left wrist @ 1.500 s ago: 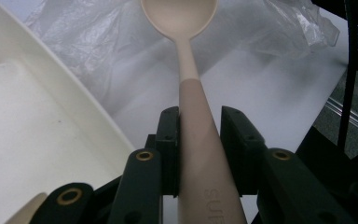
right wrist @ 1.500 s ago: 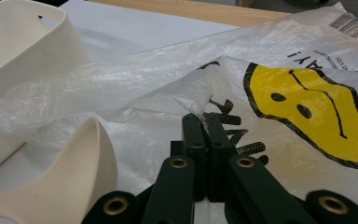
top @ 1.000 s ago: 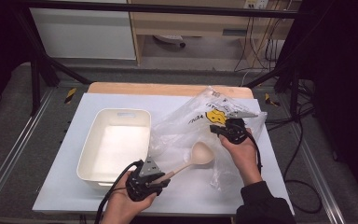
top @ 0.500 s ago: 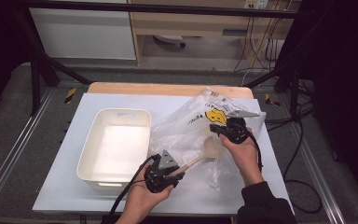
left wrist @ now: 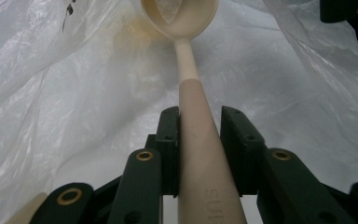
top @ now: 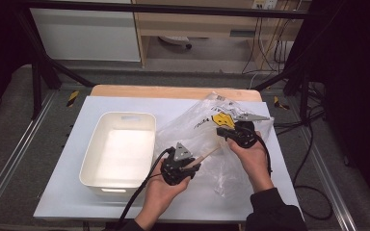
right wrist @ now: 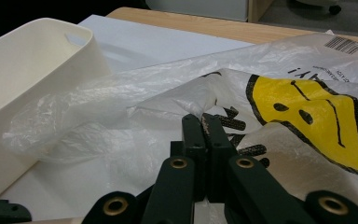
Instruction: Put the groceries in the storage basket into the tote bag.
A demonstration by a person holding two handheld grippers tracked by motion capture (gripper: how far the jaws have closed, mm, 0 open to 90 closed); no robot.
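Counter (top: 96,202): white sheet over a wooden top, wood showing along the far edge. On its left half stands a white rectangular bin (top: 120,119), open side up, a handle slot in the far wall; the right claw view shows the same bin (right wrist: 37,60) at left, just beside the bag. Right of the bin lies a clear plastic bag (top: 207,125), crumpled, printed with a yellow face and black lettering, its near edge reaching toward the person's side of the counter; in the right claw view the yellow print (right wrist: 307,126) sits right of the jaws, and a barcode shows at the far corner. Left claw (top: 182,166), held in the person's left hand near the front of the counter, is clenched on the handle of a beige plastic spoon (top: 206,155); in the left claw view both jaws press the handle's sides, and the spoon (left wrist: 189,70) runs straight ahead with its bowl up among the bag's folds. Right claw (top: 227,132), in the right hand at the bag's printed part, has jaws pressed together and pinches a fold of bag film (right wrist: 168,112).
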